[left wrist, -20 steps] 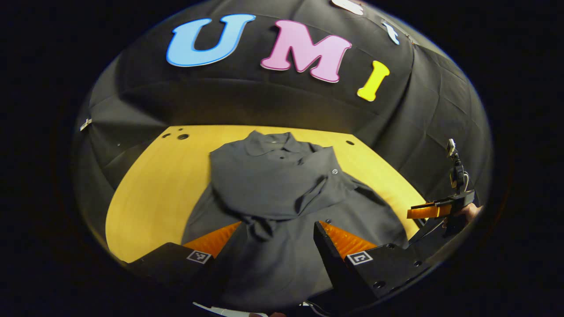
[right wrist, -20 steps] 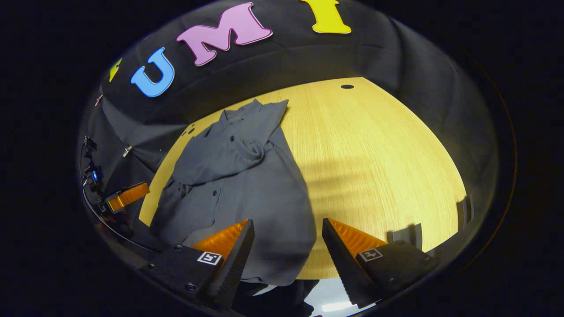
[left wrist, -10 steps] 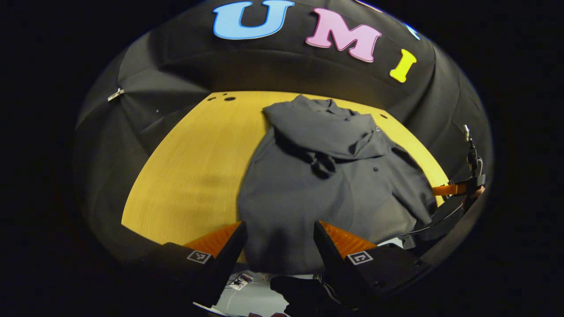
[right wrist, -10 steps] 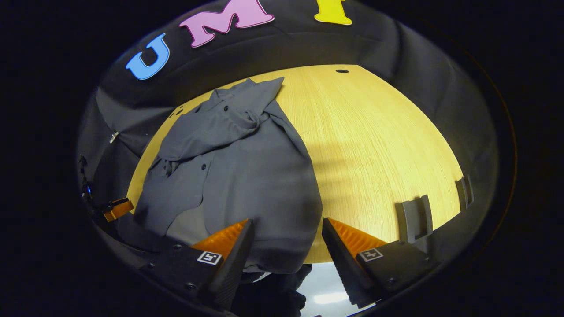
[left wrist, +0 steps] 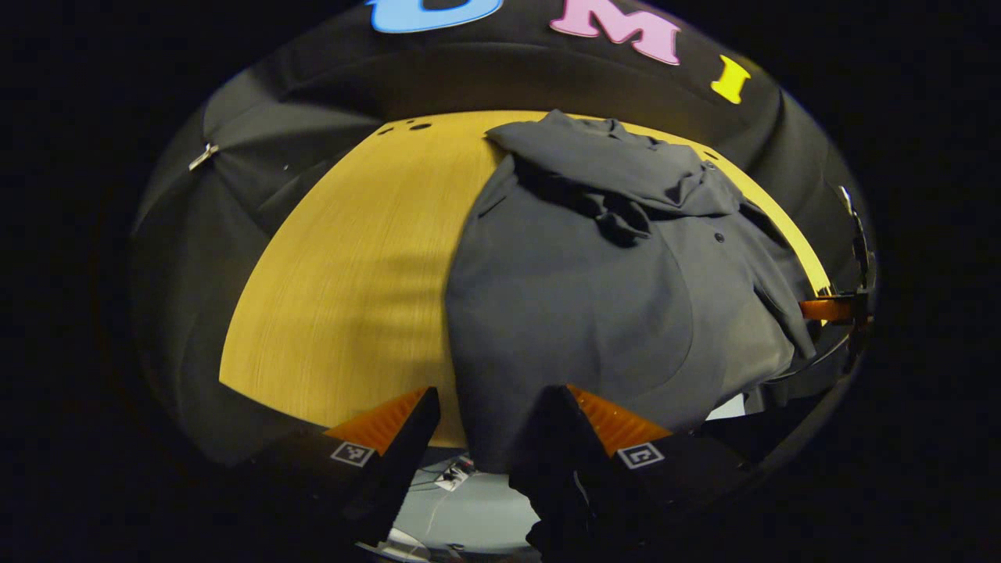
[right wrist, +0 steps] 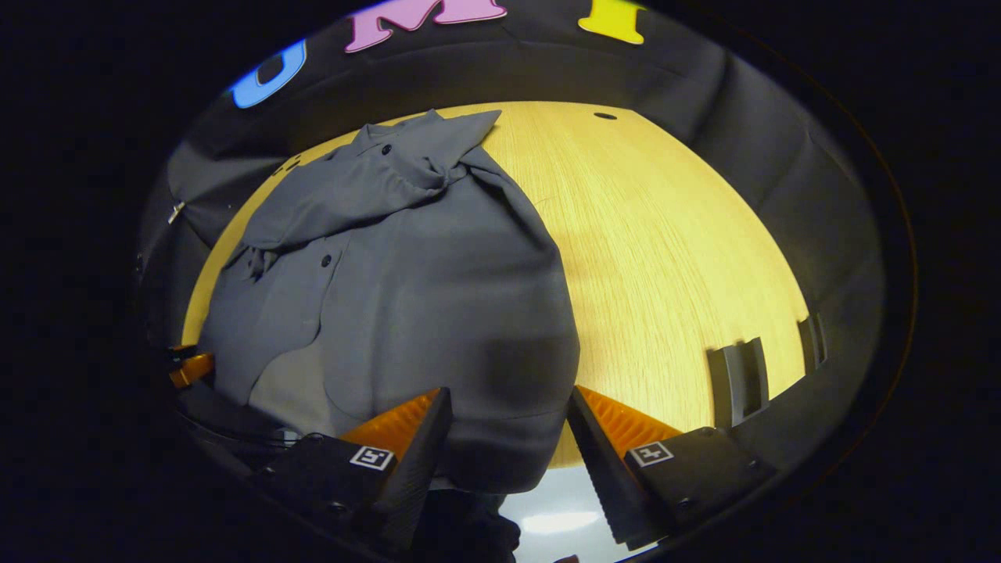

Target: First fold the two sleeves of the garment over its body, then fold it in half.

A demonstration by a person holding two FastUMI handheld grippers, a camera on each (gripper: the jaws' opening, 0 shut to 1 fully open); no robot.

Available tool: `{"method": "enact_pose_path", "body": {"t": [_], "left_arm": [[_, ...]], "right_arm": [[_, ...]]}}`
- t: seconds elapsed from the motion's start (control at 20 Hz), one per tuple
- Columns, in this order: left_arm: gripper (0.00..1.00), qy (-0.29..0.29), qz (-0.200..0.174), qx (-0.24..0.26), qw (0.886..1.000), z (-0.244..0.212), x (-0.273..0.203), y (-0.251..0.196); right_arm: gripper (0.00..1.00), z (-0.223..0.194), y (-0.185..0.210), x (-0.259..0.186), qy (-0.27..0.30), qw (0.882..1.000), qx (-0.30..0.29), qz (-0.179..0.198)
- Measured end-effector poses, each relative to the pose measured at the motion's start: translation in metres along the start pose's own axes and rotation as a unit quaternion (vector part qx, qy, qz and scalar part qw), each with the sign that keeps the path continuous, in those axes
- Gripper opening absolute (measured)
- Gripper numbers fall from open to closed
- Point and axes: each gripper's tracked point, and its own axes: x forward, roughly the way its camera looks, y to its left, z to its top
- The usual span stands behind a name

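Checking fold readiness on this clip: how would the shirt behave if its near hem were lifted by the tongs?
The shirt looks floppy: its sleeves lie crumpled over the body and the hem drapes off the table edge, so it would likely sag between grip points. It seems thin and light. It may slide on the smooth wood rather than stay put.

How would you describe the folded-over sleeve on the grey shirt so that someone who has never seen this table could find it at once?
Start at the yellow wooden table, where a dark grey buttoned shirt lies with its hem hanging over the near edge. Look to the shirt's far end, near the collar: the folded sleeve runs as a band across the body. Unlike the flat cloth around it, it forms a raised, creased ridge casting a shadow.
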Motion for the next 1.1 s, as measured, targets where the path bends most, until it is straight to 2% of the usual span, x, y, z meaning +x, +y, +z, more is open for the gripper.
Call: {"method": "enact_pose_path", "body": {"t": [0.05,0.15,0.2,0.25,0.3,0.35,0.4,0.45,0.6,0.8,1.1], "left_arm": [[0.95,-0.001,-0.001,-0.002,1.000,0.002,0.000,-0.002],[0.87,0.003,-0.027,0.024,0.999,0.006,0.004,-0.017],[0.60,-0.006,-0.048,0.031,0.998,0.013,0.005,-0.028],[0.34,-0.005,-0.049,0.032,0.998,0.015,0.004,-0.031],[0.07,-0.009,-0.048,0.032,0.998,0.016,0.004,-0.029],[0.06,-0.009,-0.044,0.028,0.999,0.017,0.003,-0.026],[0.06,-0.017,-0.043,0.022,0.999,0.022,-0.002,-0.027],[0.06,-0.033,-0.045,0.014,0.998,0.033,-0.009,-0.027],[0.05,-0.086,-0.048,-0.019,0.995,0.074,-0.037,-0.025],[0.05,-0.140,-0.045,-0.054,0.988,0.136,-0.058,-0.018],[0.05,-0.207,-0.047,-0.059,0.975,0.228,-0.074,-0.013]], "right_arm": [[0.93,0.002,0.008,0.001,-0.013,1.000,-0.005,0.003],[0.53,0.005,0.030,0.003,-0.022,0.999,-0.031,0.038],[0.32,0.002,0.030,0.001,-0.019,0.998,-0.043,0.035],[0.11,0.004,0.031,0.003,-0.013,0.998,-0.049,0.038],[0.07,0.005,0.032,0.003,-0.008,0.998,-0.040,0.043],[0.05,0.005,0.034,0.005,-0.001,0.998,-0.014,0.056],[0.14,0.011,0.034,-0.001,-0.007,0.998,0.014,0.067],[0.05,0.022,0.031,-0.008,-0.024,0.997,0.034,0.072],[0.05,0.068,0.018,-0.036,-0.088,0.991,0.071,0.077],[0.05,0.136,0.001,-0.063,-0.161,0.978,0.102,0.088],[0.05,0.239,0.003,-0.085,-0.251,0.957,0.097,0.112]]}}
